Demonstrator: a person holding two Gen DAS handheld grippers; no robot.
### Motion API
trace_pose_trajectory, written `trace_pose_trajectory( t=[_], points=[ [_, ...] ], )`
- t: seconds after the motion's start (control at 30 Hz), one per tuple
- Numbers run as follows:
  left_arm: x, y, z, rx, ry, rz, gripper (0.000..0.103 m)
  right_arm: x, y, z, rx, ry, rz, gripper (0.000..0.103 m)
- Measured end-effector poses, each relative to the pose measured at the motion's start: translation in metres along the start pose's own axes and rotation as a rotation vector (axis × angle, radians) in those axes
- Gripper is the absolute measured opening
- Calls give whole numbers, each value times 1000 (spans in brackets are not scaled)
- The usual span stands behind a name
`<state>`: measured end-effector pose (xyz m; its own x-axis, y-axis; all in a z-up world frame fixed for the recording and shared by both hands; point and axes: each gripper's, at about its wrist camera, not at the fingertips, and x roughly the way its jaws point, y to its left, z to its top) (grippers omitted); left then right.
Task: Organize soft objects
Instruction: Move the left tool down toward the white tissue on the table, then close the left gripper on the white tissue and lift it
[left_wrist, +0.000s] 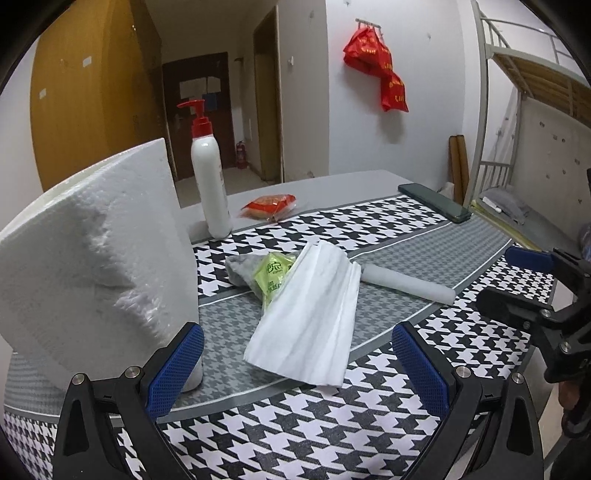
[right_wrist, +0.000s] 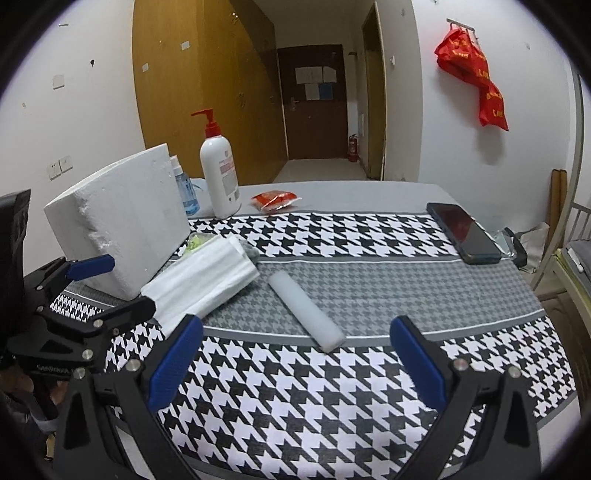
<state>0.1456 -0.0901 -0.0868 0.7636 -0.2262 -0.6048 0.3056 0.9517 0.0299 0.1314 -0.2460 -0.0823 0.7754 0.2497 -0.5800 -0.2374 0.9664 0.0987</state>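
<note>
- The table (right_wrist: 332, 192) is wearing a houndstooth cloth (right_wrist: 295, 387) that is covering all but a grey strip along the far edge.
- A white foam block (left_wrist: 92, 251) is standing near the left edge of the table, leaning slightly.
- A folded white cloth (left_wrist: 310, 314) is lying just beside the block's right side, draping over a green packet (left_wrist: 271, 277) and a grey rag (left_wrist: 240, 267).
- A white pump bottle (right_wrist: 219, 173) is standing upright at the far edge, with a small blue spray bottle (right_wrist: 184, 192) just to its left.
- A white foam stick (right_wrist: 306, 312) is lying flat around the middle of the table, apart from the cloth.
- A dark phone (right_wrist: 463, 232) is lying near the far right corner.
- A red packet (right_wrist: 275, 199) is sitting on the bare strip by the far edge.
- The left gripper (left_wrist: 297, 373) is hovering over the near edge, fingers spread wide, gripping nothing, pointing at the folded cloth.
- The right gripper (right_wrist: 295, 365) is hanging over the near edge, spread wide too, holding nothing, pointing at the foam stick.
</note>
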Motion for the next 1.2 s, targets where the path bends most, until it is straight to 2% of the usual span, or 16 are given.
trace_pose_trajectory(
  t=[0.37, 0.5, 0.63, 0.9, 1.07, 1.1, 1.17, 1.2],
  points=[
    [24, -5, 7, 4, 61, -18, 102, 6, -11, 1, -15, 46, 2, 103],
    [29, -5, 8, -12, 71, -53, 96, 10, -11, 0, -24, 59, -1, 103],
    [36, -2, 6, -25, 101, -50, 79, 14, -11, 0, -34, 65, 4, 103],
    [43, 1, 2, -35, 144, -46, 70, 17, -12, 3, -32, 67, 8, 103],
    [39, -9, 1, 14, 146, -42, 44, 18, -14, 3, -21, 69, 12, 103],
    [39, -11, 0, 20, 153, -43, 42, 18, -14, 3, -19, 68, 15, 103],
    [39, -14, -2, 27, 167, -50, 26, 18, -15, 3, -15, 65, 23, 103],
    [39, -15, -3, 29, 173, -57, 23, 17, -15, 3, -15, 64, 25, 103]
  ],
)
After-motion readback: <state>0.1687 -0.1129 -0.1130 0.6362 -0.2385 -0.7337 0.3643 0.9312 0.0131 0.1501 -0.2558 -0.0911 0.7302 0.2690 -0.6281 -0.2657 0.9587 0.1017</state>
